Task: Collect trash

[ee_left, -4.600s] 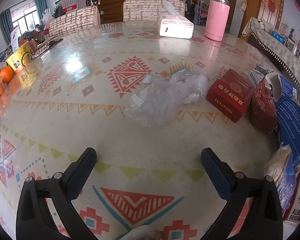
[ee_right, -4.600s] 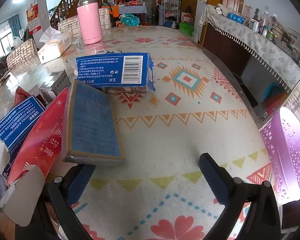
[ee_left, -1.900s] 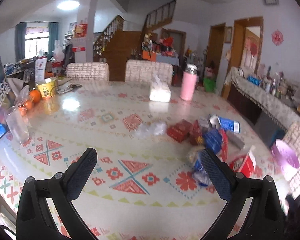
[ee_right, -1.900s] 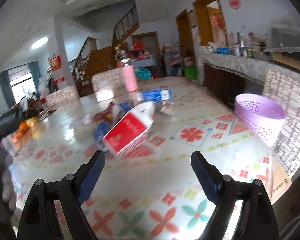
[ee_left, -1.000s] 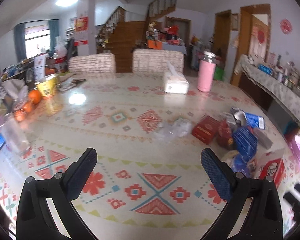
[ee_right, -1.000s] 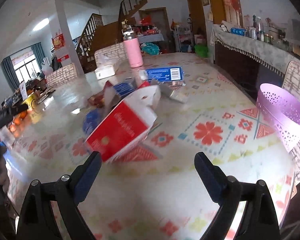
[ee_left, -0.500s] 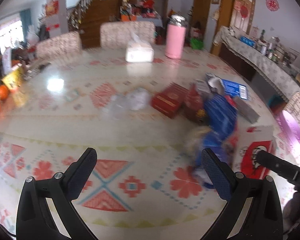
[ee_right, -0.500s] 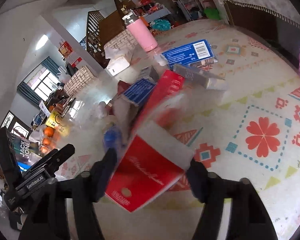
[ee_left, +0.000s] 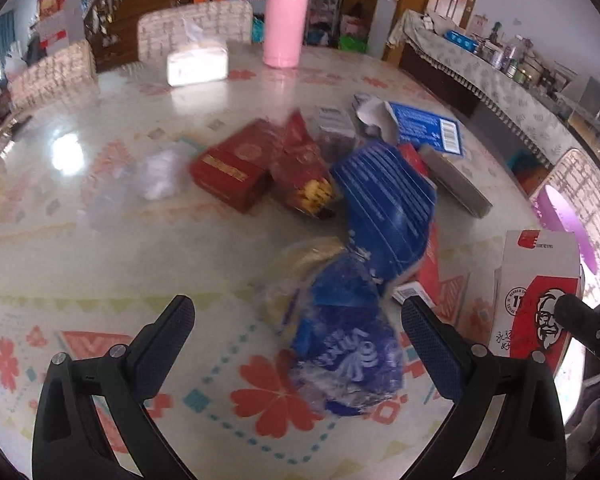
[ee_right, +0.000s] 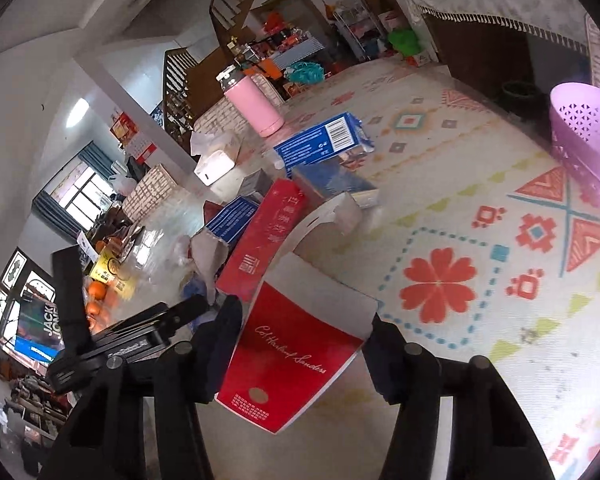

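- Step in hand: right gripper closing on the red-and-white carton, which sits between its jaws; whether the pads press yet cannot be told.
- Left gripper, jaws wide and narrowing slightly, hovers over the blue plastic wrapper; nothing held.
- Next move, judged: firm grip, then carry toward the purple basket, far right of the right gripper.
- Obstacles: 1 long red box and blue boxes crowd just ahead on the table.

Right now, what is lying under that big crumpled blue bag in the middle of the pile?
A red carton sticks out from under the blue bag on its right side. The bag covers the rest of it, so whatever else lies beneath stays hidden.
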Tool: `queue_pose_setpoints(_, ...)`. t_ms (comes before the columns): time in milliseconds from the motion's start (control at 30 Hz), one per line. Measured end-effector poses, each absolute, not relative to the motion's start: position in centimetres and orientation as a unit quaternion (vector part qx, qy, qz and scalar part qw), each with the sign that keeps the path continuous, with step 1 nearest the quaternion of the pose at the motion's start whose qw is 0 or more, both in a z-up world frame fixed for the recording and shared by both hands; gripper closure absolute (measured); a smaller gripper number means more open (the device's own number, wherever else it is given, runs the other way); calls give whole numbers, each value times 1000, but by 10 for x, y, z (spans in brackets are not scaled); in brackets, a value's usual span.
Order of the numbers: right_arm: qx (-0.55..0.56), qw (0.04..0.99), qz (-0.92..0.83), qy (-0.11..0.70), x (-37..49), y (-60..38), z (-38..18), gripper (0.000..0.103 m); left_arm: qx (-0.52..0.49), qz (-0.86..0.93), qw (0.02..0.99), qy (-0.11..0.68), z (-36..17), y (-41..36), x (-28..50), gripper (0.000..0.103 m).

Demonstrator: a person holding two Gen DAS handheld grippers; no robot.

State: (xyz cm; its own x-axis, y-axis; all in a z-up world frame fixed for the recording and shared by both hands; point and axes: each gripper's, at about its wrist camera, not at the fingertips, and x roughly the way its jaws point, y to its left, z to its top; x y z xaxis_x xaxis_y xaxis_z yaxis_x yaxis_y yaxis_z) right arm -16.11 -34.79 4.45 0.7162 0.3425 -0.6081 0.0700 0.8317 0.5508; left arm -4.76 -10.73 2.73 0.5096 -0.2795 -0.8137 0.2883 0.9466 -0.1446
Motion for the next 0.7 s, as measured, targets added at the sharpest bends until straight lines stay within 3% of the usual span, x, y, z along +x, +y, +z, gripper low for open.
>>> queue_pose_setpoints(67,274,886,76,366,-165,-351,46,41,-4,-182,857,482,23,-111,-49,54)
queue_pose_setpoints(100,271,888,76,364,-166,-352,46,41,-14,-191,849,492,21,-112,-49,64)
queue_pose_setpoints(433,256,905,59,334,-182,-382,54,41,-1,-217,875,433,81,-123,-93,65)
queue_pose_setpoints(700,267,915,-9,301,-203,-455,68,41,35,-295,865,404,117,-203,-95,65)
